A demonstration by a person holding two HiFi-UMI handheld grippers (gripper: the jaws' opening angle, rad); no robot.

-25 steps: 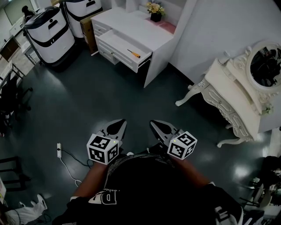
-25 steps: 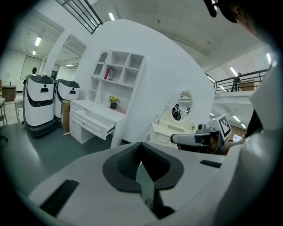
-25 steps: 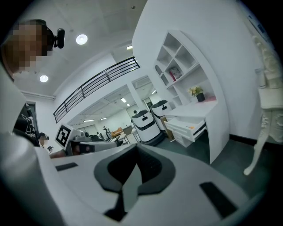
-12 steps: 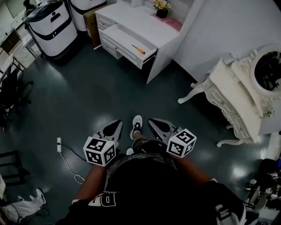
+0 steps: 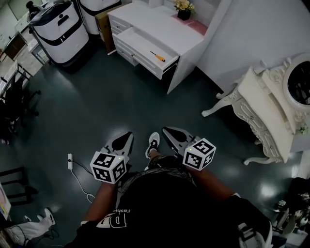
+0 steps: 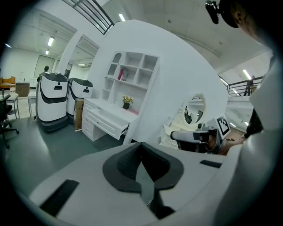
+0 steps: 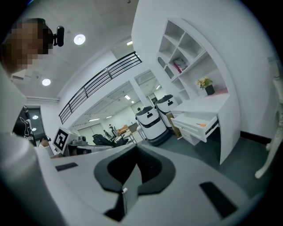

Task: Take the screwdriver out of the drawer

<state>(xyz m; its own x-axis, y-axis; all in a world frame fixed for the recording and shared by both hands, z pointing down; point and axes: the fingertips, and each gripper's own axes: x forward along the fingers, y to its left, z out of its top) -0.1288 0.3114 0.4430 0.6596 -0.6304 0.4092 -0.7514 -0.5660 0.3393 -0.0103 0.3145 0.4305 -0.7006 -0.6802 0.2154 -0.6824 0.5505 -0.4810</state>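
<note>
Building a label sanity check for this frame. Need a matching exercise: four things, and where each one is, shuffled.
Things:
1. screwdriver
2. flower pot
3. power strip
4. left gripper

Places:
A. lying on the dark floor
B. in the open drawer
C. on the white desk top
D. held low above the floor, jaws together and empty

Pairs: 1-B, 2-C, 3-A, 4-D

Bare floor (image 5: 97, 101) before the drawer (image 5: 137, 43)
</note>
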